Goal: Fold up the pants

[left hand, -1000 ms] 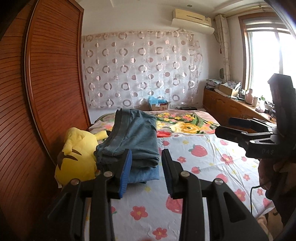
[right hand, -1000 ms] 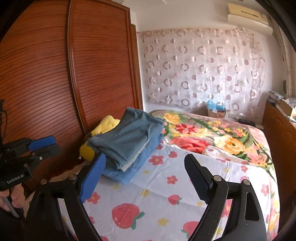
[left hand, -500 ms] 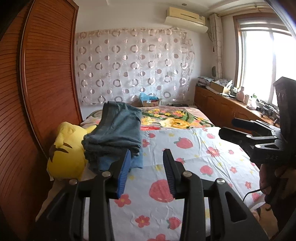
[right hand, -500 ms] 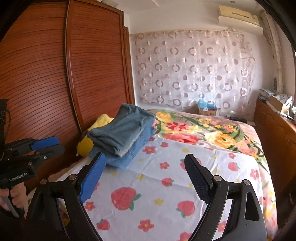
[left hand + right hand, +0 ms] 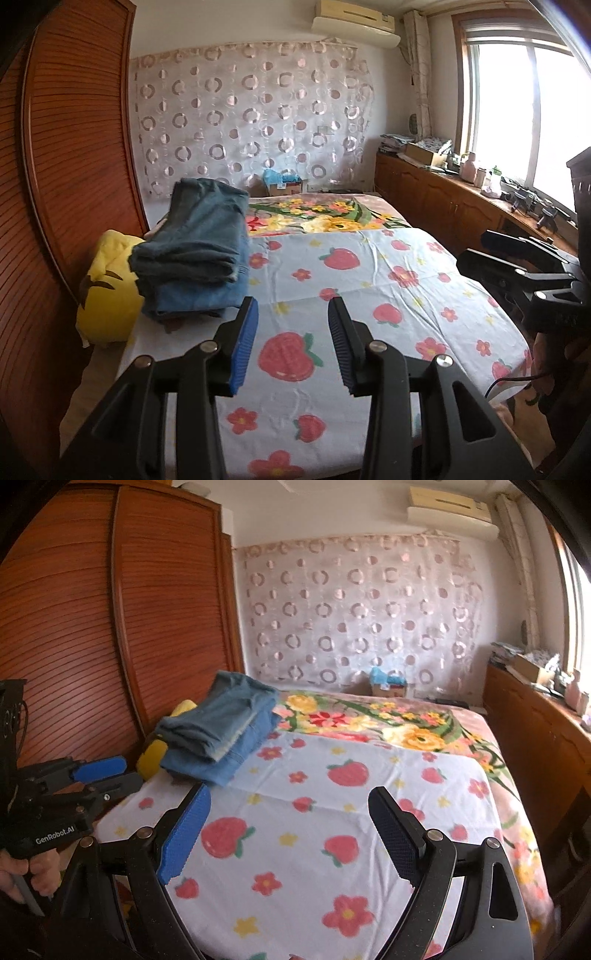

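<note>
Folded blue denim pants [image 5: 195, 251] lie stacked at the left side of the bed, partly on a yellow plush toy [image 5: 107, 295]; the same pants [image 5: 221, 727] show in the right wrist view. My left gripper [image 5: 291, 343] hovers over the strawberry-print sheet [image 5: 369, 288], short of the stack, its jaws opening with nothing between them. My right gripper [image 5: 290, 834] stands wide open above the sheet [image 5: 314, 830], empty. Each gripper appears in the other's view: the right gripper [image 5: 491, 251] at the right edge, the left gripper [image 5: 99, 771] at the left, held by a hand [image 5: 22, 875].
A wooden slatted wardrobe [image 5: 66, 166] runs close along the bed's left side. A floral blanket [image 5: 325, 214] covers the bed's far end, with a small box [image 5: 282, 184] behind it. A low wooden cabinet [image 5: 443, 199] with clutter stands under the window at right.
Both grippers have drawn back from the pants stack toward the foot of the bed, so more sheet shows. The left jaws have spread a little wider.
</note>
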A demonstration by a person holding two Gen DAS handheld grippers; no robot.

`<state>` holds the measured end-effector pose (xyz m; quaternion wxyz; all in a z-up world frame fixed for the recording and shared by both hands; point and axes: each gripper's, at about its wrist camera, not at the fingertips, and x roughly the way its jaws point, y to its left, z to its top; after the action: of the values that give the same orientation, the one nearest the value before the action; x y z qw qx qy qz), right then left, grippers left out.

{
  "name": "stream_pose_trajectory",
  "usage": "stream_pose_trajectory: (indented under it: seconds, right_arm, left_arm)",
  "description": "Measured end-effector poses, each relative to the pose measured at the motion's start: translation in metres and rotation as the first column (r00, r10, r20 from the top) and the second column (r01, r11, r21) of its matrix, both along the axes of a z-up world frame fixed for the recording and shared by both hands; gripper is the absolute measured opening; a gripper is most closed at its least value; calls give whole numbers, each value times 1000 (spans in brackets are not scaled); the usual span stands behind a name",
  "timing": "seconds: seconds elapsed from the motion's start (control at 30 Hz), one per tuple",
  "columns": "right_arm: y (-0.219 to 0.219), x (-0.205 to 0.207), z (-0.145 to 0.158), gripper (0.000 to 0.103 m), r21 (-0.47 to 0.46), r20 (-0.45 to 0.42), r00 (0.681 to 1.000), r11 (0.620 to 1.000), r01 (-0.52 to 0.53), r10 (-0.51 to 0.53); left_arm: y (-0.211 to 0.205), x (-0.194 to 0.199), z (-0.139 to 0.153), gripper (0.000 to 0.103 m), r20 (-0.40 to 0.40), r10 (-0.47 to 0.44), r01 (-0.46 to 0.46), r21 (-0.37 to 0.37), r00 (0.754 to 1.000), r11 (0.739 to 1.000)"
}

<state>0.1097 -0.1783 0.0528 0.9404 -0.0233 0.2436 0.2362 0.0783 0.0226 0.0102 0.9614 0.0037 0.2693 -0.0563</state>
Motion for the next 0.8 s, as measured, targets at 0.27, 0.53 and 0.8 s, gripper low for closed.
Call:
stream_pose_trajectory:
  seconds: [0.27, 0.53, 0.8]
  right_arm:
    - [-36, -12, 0, 89, 5, -2, 996, 996, 93, -93]
    - [-60, -28, 21, 89, 24, 52, 985, 986, 164, -165]
    - [-65, -45, 44, 89, 38, 108, 971, 977, 212, -215]
  left_arm:
    - [-25, -1, 6, 40, 17, -27, 27, 5, 999, 1000]
    - [-41, -5, 26, 40, 60, -54, 54, 0, 997, 999]
    - [-47, -11, 56, 40, 119, -67, 65, 20, 991, 998]
